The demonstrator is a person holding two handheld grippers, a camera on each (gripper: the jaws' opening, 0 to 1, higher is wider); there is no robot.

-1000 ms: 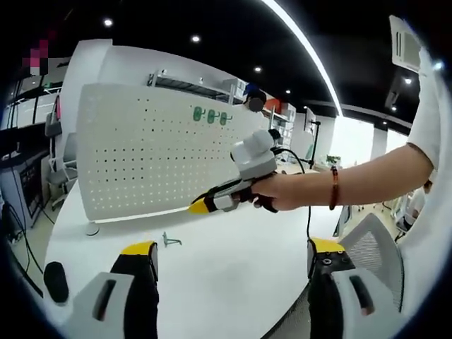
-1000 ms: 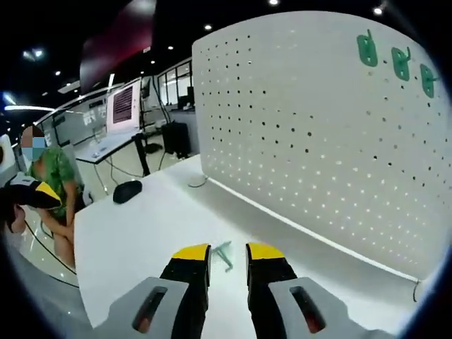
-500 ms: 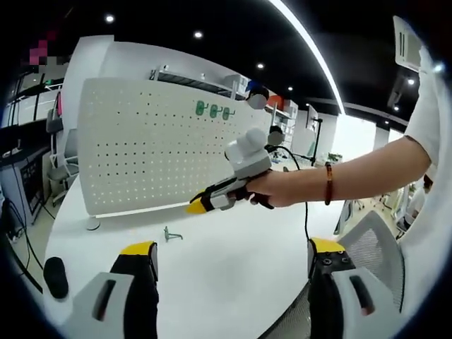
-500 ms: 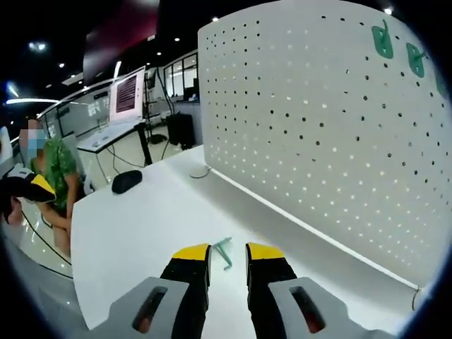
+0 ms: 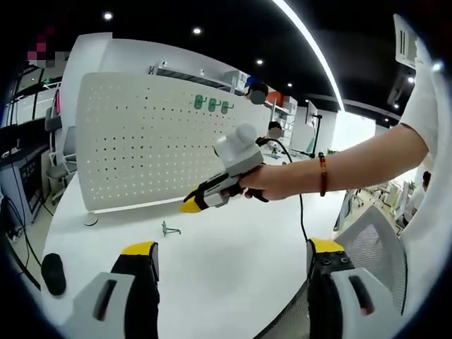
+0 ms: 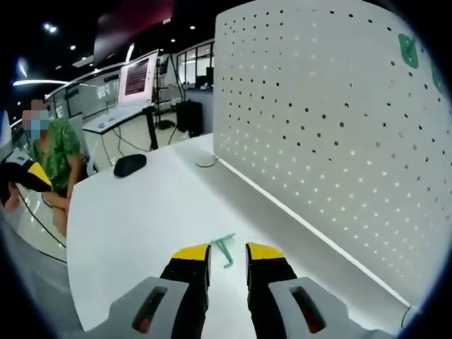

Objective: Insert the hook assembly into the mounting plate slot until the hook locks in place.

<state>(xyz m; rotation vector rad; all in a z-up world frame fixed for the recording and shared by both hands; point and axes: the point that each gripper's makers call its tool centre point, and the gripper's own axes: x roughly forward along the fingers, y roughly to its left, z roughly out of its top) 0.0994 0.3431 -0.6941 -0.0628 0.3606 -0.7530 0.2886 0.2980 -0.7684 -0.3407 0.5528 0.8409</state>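
Pegboard (image 5: 141, 141): upright on the white table (image 5: 233, 268), three green hooks (image 5: 210, 105) mounted high.
Right gripper (image 6: 227, 253): jaws narrowly apart, gripping nothing, hovering over loose hook.
Left gripper (image 5: 229, 247): jaws spread wide, empty.
Loose hook (image 6: 224, 247): lying on table, partly hidden between jaw tips.

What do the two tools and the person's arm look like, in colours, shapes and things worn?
Each tool has two dark jaws with yellow tips and pale grey housings with dark slots. In the left gripper view, the right tool has a pale grey body with a rounded top and a black cable trailing from it. The arm wears a red bead bracelet at the wrist and a short white sleeve.
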